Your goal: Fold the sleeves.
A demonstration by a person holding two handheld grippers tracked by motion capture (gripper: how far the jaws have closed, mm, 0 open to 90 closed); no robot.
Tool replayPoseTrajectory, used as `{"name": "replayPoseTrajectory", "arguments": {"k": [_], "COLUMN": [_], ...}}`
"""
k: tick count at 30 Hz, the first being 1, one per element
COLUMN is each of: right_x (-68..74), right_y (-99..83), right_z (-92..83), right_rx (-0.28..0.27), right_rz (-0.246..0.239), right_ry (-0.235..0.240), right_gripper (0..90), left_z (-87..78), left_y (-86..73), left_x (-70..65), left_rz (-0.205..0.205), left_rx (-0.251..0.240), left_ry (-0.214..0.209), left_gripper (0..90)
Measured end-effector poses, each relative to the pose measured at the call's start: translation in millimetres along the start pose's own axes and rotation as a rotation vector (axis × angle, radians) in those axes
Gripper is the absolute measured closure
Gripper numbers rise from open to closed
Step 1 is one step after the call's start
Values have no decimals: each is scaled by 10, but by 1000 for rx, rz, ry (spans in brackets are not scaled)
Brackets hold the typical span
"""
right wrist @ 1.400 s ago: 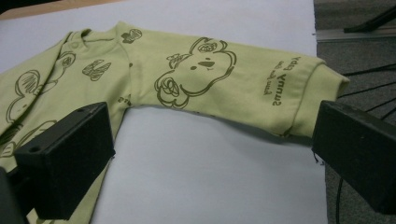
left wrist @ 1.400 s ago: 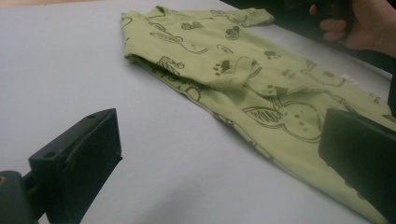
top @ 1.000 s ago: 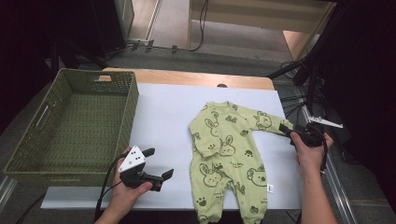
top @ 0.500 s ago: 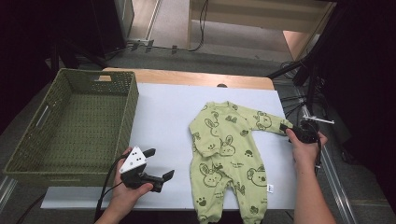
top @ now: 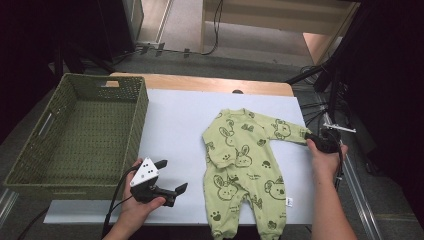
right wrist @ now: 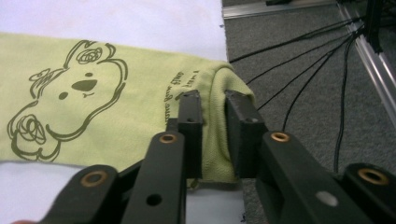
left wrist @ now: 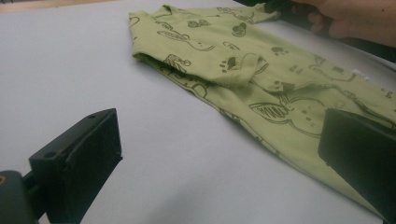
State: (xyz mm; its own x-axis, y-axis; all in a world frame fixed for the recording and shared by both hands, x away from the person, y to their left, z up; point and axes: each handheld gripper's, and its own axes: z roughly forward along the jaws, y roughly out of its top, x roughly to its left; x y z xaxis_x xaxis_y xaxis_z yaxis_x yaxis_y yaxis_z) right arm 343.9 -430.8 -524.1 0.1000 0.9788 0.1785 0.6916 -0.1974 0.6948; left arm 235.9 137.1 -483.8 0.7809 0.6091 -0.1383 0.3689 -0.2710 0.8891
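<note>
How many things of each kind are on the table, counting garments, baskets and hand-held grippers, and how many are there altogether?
Garments: 1, the green baby romper
Baskets: 1, the green woven basket
Grippers: 2, the left gripper with jaws apart over the white table cover, the right gripper clamped on the romper's sleeve cuff
Total: 4

Dark lettering on the romper sleeve [right wrist: 187, 81] near the cuff, too small and creased to read. No other legible text.
</note>
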Motion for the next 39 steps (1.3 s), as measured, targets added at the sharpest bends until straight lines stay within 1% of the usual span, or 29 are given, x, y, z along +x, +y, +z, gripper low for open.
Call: {"name": "replayPoseTrajectory", "arguments": {"k": [1,4,9,11,13,15,17,20,22,25,31,33,36,39], "right_x": [5,19,92,142,186,225,261,317,363,428,596,648,715,807], "right_y": [-3,-2,7,11,16,19,17,8,1,-12,-28,-32,-40,-55], "right_z": [-8,-43,-139,-177,-210,-247,-287,-342,-379,-424,-499,-519,-538,-566], "right_rx": [-5,-33,-94,-111,-127,-139,-150,-167,-175,-184,-206,-204,-202,-201], "right_rz": [-3,-5,-2,-27,-42,-51,-48,-74,-82,-94,-147,-159,-160,-194], "right_ry": [8,32,101,113,133,151,168,187,201,220,254,265,276,284], "right_gripper": [814,835,846,847,849,849,849,850,850,850,850,849,849,849], "left_z": [-3,-7,-12,-15,-20,-24,-31,-36,-38,-41,-37,-35,-37,-39], "left_y": [1,2,7,9,12,15,17,20,21,20,20,19,18,18], "left_x": [2,3,1,-2,-3,-5,-6,0,10,8,-6,-9,-9,-10], "left_rz": [1,-3,0,1,0,0,-3,-11,-14,-6,1,1,3,5], "left_rx": [0,-5,-7,-9,-10,-14,-17,-24,-21,-18,-18,-16,-17,-17], "left_ry": [2,1,3,3,-1,-3,-6,-14,-15,-21,-28,-30,-28,-26], "left_gripper": [0,0,0,0,0,0,0,0,0,0,0,0,0,0]}}
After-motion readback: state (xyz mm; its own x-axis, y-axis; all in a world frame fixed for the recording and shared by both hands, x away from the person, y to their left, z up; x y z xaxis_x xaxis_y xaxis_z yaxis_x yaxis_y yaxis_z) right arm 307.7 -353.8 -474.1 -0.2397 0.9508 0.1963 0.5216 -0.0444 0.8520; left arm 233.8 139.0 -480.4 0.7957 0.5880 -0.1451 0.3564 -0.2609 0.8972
